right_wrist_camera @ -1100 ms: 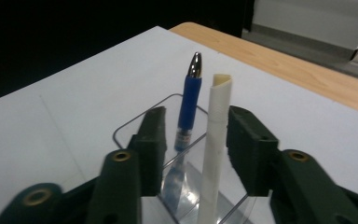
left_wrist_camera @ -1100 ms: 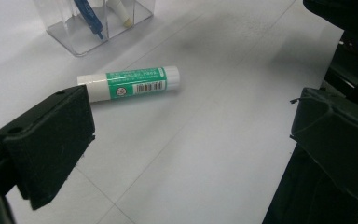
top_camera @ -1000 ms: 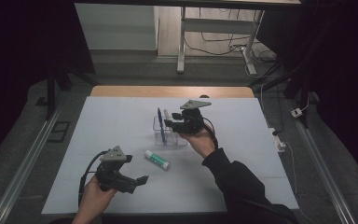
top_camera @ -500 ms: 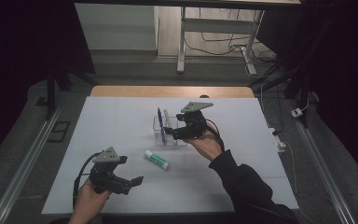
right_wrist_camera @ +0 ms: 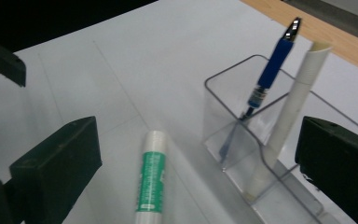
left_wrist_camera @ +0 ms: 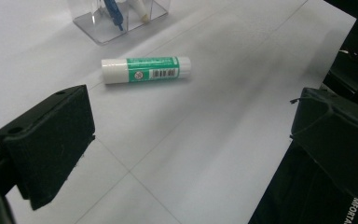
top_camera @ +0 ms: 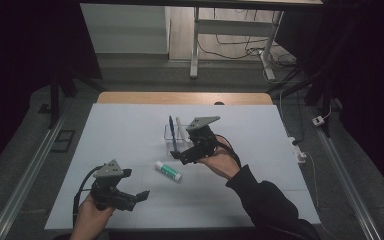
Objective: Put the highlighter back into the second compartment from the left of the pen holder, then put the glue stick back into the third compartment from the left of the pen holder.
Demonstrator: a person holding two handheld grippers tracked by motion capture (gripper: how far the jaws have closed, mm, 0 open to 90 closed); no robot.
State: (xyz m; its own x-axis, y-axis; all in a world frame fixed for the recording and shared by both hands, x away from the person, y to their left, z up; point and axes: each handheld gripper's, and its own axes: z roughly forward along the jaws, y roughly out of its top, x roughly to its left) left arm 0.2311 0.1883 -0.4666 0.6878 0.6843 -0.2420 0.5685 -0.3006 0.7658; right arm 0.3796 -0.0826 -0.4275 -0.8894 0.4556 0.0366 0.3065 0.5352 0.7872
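Count: one glue stick (top_camera: 168,171), one clear holder (right_wrist_camera: 279,186), one blue pen (right_wrist_camera: 266,79), one white tube (right_wrist_camera: 291,116), two grippers.

The glue stick (right_wrist_camera: 151,179) is white with a green label and a barcode. A blue pen (right_wrist_camera: 266,79) and a white, perhaps cream, tube (right_wrist_camera: 289,112) stand in the clear holder (right_wrist_camera: 223,88) on the white desk (top_camera: 130,130).

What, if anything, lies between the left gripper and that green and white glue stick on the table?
Nothing visible does. In the left gripper view, the glue stick lies on its side on the white table, just ahead of the left gripper, whose jaws stand open, with only bare surface between them. The clear holder stands beyond it.
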